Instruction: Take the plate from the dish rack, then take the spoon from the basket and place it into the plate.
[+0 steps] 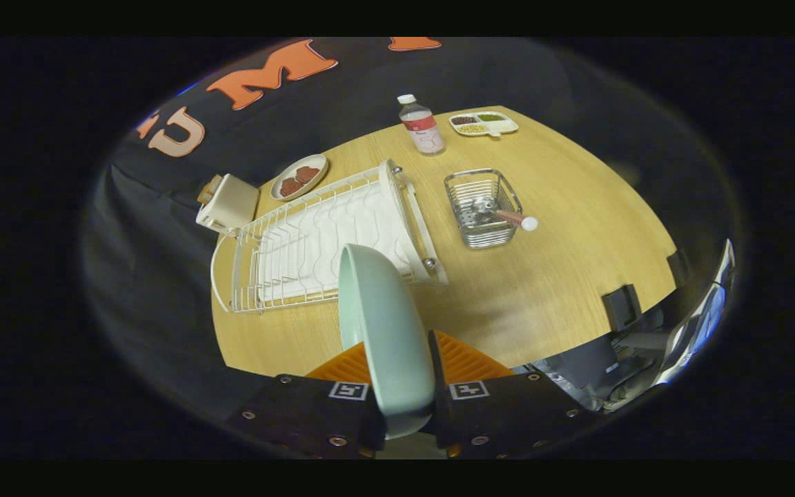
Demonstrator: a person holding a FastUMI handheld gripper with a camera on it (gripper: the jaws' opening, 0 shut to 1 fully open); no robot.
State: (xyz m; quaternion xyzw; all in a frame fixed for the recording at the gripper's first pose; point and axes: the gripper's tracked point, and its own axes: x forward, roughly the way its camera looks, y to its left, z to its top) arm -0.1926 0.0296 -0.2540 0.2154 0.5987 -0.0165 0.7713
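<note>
A pale green plate (384, 324) stands on edge between my fingers, and my gripper (403, 376) is shut on its rim, holding it up above the wooden table (563, 276). Beyond the plate lies the white wire dish rack (321, 241), its slots bare. To the right of the rack stands a wire basket (484, 207). The spoon (508, 215) lies in it, its handle sticking out over the basket's right rim with a white tip.
Behind the rack sit a cream box-shaped item (228, 201) and a small plate of brown food (299, 177). A clear bottle with a red label (422, 125) and a divided tray of beans (483, 123) stand at the far edge. Black clamps (622, 306) grip the table's right edge.
</note>
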